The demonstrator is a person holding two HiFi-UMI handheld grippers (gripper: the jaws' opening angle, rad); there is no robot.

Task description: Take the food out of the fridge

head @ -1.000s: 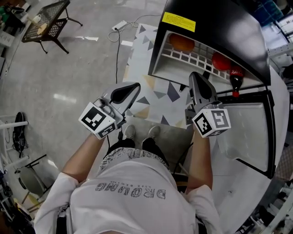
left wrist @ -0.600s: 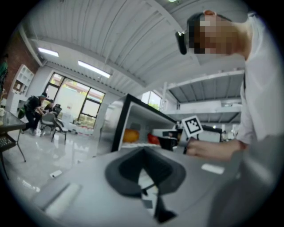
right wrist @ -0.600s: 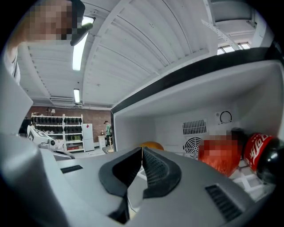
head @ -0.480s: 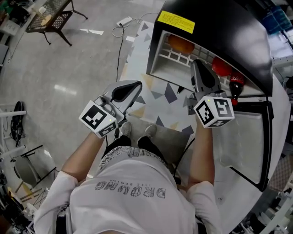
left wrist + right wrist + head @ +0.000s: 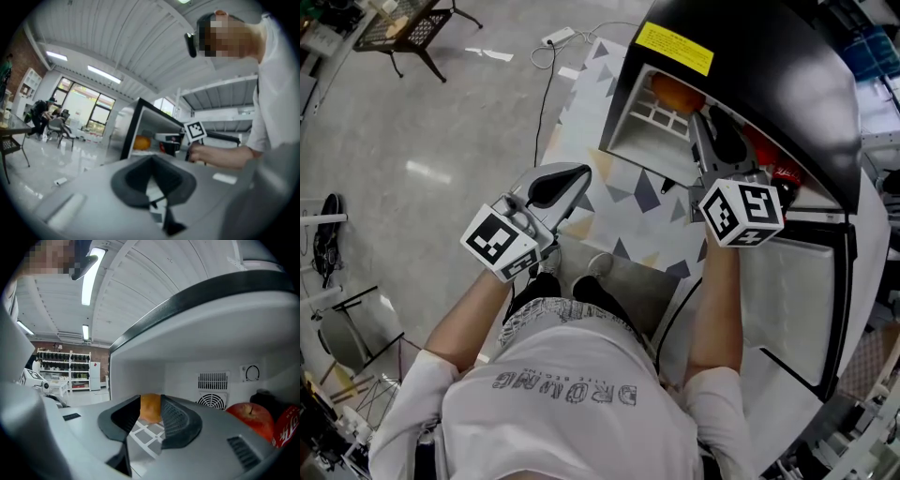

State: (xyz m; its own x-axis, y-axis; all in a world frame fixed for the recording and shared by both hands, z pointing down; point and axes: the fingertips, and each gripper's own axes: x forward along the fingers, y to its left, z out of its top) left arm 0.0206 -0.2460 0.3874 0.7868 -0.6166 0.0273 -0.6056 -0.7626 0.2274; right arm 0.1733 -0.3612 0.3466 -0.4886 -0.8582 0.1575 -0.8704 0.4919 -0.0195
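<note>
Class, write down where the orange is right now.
In the right gripper view the orange sits on the fridge's white shelf, left of the red apple, beyond the right gripper, its empty jaws opening.

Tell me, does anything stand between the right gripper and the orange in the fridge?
Nothing visible does. The right gripper points straight at the orange, which shows untouched in the gap between its opening fingers. Only the wire shelf lies below; the apple and the bottle stand off to the right.
</note>
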